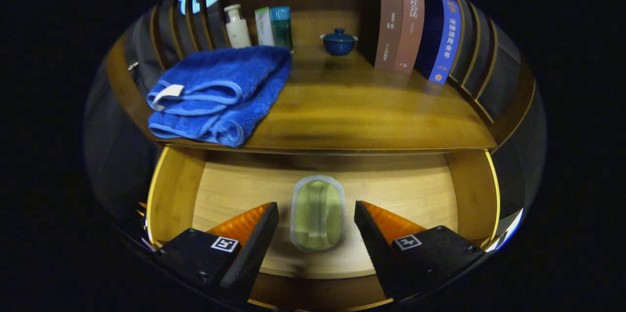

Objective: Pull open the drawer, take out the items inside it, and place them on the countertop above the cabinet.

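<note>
The wooden drawer stands pulled open below the countertop. On its pale floor lies a greenish oval item with a grey rim, perhaps a brush or scrubber, lengthwise between my fingers. My gripper hangs above the drawer, open, its two black fingers with orange sides on either side of the item and clear of it. A folded blue towel rests on the countertop's near left corner, overhanging the front edge slightly.
At the back of the countertop stand a white bottle, a pale green tube and a teal box, and a small blue lidded cup. Books lean along the right. Bare wood lies right of the towel.
</note>
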The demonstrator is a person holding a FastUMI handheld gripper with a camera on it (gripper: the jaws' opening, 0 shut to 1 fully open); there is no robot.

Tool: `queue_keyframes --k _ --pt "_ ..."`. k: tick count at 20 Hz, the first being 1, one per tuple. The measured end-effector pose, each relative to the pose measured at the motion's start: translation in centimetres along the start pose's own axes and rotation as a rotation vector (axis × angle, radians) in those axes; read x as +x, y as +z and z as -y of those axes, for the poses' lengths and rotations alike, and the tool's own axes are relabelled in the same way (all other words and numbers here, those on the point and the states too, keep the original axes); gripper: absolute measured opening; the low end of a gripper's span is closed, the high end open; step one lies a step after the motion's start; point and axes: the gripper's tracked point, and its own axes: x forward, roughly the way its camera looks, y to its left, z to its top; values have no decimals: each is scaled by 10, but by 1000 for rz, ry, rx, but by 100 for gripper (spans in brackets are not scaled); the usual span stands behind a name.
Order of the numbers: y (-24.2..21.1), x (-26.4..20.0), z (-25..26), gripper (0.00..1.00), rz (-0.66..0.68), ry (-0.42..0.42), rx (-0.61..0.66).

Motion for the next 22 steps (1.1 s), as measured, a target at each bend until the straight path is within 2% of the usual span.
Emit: queue_keyframes --k 1,5,6,9,12,14,16,22 --pt "-3 6 2 97 -35 -5 7" --pt "-14 24 2 77 -122 -5 39" --pt "-16 27 2 70 -138 -12 34" --pt "-21 38 3 59 -172 -22 5" --pt "-20 35 0 31 -155 -18 -9" --pt "-13 45 1 30 -138 -15 -3" --pt "-18 30 -2 13 -137 3 3" --pt "-19 16 1 13 -96 27 13"
